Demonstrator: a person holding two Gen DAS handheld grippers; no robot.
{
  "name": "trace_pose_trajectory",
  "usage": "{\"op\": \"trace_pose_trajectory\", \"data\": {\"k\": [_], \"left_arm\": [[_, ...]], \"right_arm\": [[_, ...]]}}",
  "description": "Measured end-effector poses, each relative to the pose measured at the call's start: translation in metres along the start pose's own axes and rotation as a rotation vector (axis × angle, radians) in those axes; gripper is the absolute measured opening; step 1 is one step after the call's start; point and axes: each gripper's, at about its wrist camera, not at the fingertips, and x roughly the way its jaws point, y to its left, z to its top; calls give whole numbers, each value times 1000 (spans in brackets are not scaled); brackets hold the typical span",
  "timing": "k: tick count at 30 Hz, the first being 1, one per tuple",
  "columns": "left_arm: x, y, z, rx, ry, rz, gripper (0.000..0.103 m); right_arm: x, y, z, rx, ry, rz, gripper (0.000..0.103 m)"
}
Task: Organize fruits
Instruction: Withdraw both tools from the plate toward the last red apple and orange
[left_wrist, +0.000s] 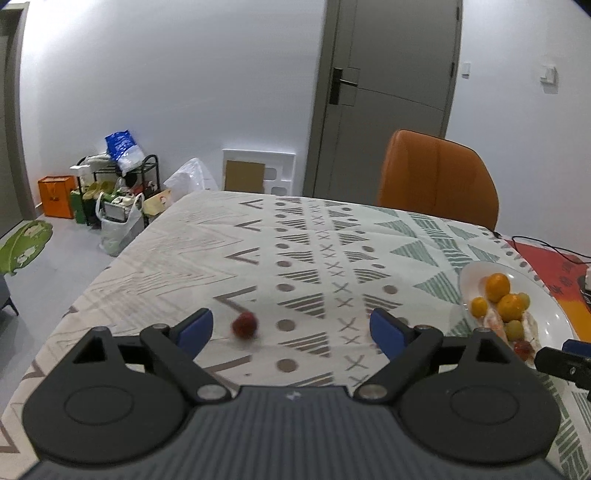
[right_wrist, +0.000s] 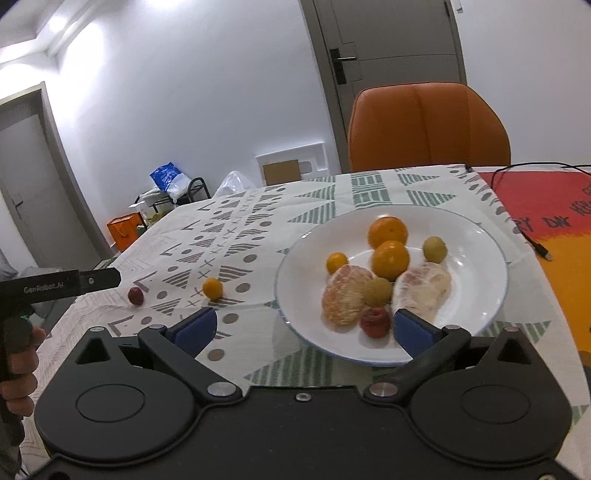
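bare cloth (left_wrist: 295, 258) btwn red fruit (left_wrist: 244, 325) & plate (left_wrist: 546, 317); chair (left_wrist: 437, 173) blocks far edge.

Each view is taken from low above the patterned tablecloth (left_wrist: 258, 251), angled down past blue pads toward the grey door (left_wrist: 388, 92) at twelve o'clock. The white plate (right_wrist: 480, 258) is framed close in the right view, at three o'clock in the left; the orange chair (right_wrist: 428, 125) is shared.

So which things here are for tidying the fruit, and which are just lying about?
For the job: white plate with fruit, small red fruit and small orange fruit on the tablecloth.

Lying about: orange chair, black cable, bags on the floor.
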Motion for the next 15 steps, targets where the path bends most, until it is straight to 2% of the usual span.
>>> {"op": "trace_pose_trajectory", "data": {"k": [15], "left_arm": [[-4, 40, -10, -49, 0, -25, 91]], "right_arm": [[20, 40, 1, -46, 22, 40, 103]]}}
